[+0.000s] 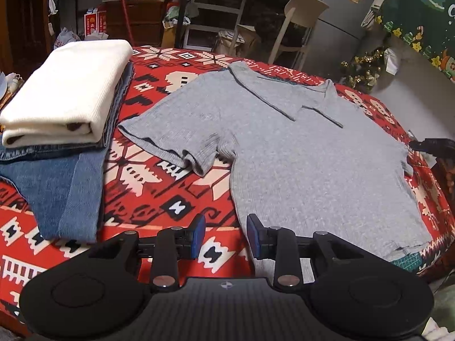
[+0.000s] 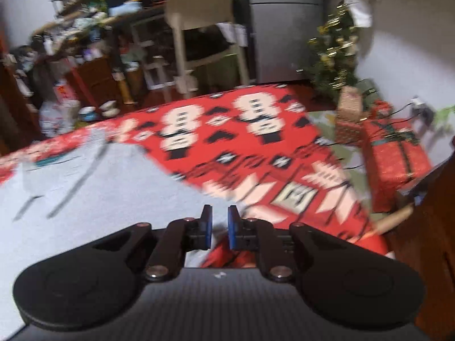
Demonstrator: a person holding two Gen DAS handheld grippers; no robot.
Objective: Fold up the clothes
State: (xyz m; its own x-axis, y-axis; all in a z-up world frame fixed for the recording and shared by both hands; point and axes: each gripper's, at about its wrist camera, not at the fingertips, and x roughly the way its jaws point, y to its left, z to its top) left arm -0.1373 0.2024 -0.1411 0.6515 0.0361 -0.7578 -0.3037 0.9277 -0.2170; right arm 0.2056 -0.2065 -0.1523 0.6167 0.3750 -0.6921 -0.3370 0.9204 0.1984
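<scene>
A grey short-sleeved polo shirt (image 1: 298,156) lies spread flat, collar away from me, on a red patterned cloth (image 1: 170,176). My left gripper (image 1: 226,221) hovers open at the shirt's near left hem, its blue pads (image 1: 200,224) apart with nothing between them. The right wrist view is blurred. There the shirt (image 2: 85,193) fills the left side, and my right gripper (image 2: 219,213) sits at its right edge over the red cloth (image 2: 256,147). Its jaws stand a narrow gap apart, and I see no fabric pinched between them.
A folded white knit (image 1: 65,93) rests on folded blue jeans (image 1: 57,187) at the left of the cloth. Beyond the table stand a pale chair (image 1: 301,14), cluttered shelves and a fridge. Wrapped gift boxes (image 2: 395,156) and a small decorated tree (image 2: 335,56) are on the right.
</scene>
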